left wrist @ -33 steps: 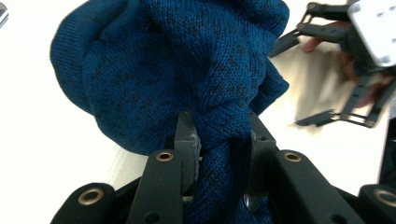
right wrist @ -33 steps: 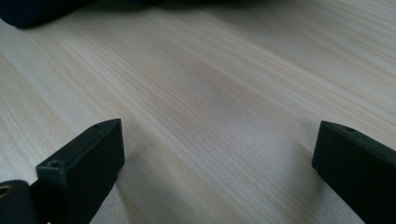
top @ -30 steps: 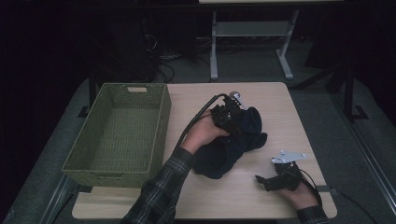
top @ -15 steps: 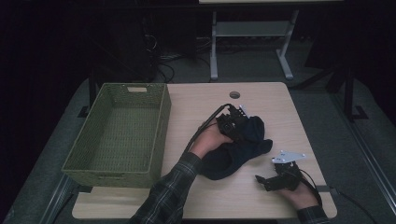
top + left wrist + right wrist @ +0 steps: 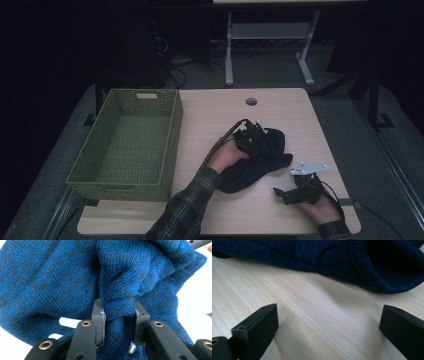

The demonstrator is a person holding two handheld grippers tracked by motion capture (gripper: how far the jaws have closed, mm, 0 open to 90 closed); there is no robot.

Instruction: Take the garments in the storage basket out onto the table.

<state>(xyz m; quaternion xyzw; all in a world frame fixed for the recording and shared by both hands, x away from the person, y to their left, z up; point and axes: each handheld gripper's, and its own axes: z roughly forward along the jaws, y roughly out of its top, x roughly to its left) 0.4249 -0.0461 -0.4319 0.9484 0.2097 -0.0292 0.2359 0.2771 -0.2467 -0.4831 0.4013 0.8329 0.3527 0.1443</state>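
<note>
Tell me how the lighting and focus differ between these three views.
High view: dim, blue knit cloth looks near black. Left gripper view: bright, table washed out white, knit sharp. Right gripper view: wood grain of the table clear, near jaws soft.

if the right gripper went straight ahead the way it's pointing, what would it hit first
Most likely the blue knit cloth. The right gripper has open jaws low over bare table, and the cloth's edge lies straight ahead with nothing between, though depth is hard to judge.
</note>
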